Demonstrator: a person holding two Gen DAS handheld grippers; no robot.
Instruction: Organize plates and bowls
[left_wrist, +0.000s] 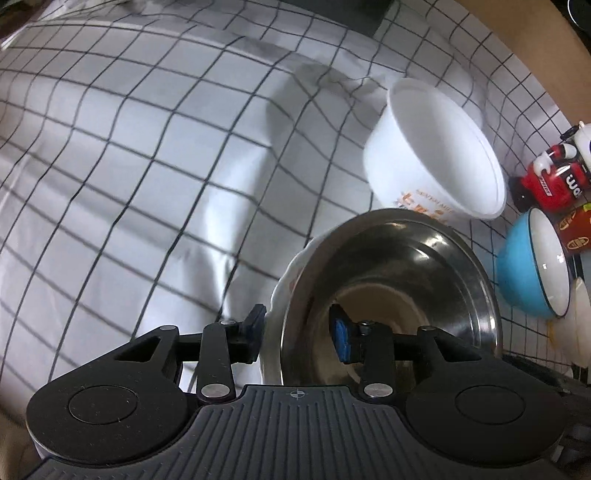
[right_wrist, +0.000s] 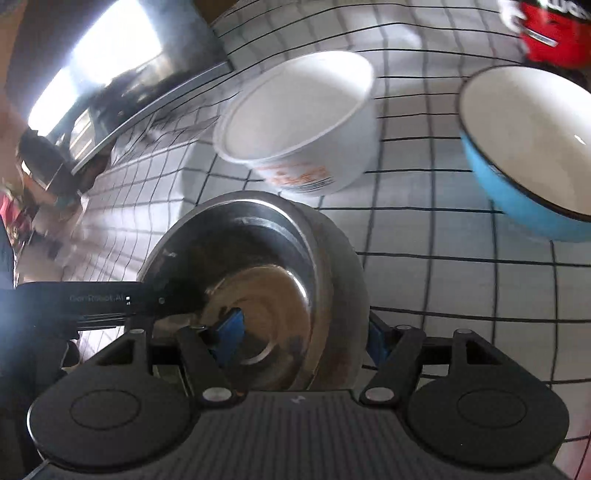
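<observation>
White cloth ruled with a dark grid (left_wrist: 147, 155) is covering the work surface in both wrist views, and the dishes are sitting on it toward one side. Judging by how things lie, the sorting is only partly done: a steel bowl (left_wrist: 391, 288) is already nested in a white scalloped dish (left_wrist: 286, 284), whose rim is peeking out on one side, while the other bowls are standing loose and unstacked. The left gripper (left_wrist: 297, 332) is straddling the near edge of that pair, one blue pad inside the steel bowl and the other outside the white rim; the jaws are standing partly apart, and a gap is showing at the outer pad, so it is not clamping. The right gripper (right_wrist: 304, 332) is straddling the same steel bowl (right_wrist: 251, 280) from another side, one pad inside and one outside the wall; its outer pad is half hidden behind the bowl and the picture is blurred, so I cannot tell whether it is pressing. Counting what is showing: one steel bowl, one white scalloped dish beneath it, one white paper bowl (left_wrist: 436, 155) with orange print just beyond the stack, one blue bowl (left_wrist: 532, 266) with a white inside well to the side, and a pale edge at the far right of the left view that may be a plate, though it is too cropped to say. A red toy car (left_wrist: 550, 177) is sitting near the blue bowl. Left to do, as I judge it, is gathering the paper bowl and the blue bowl into order.
</observation>
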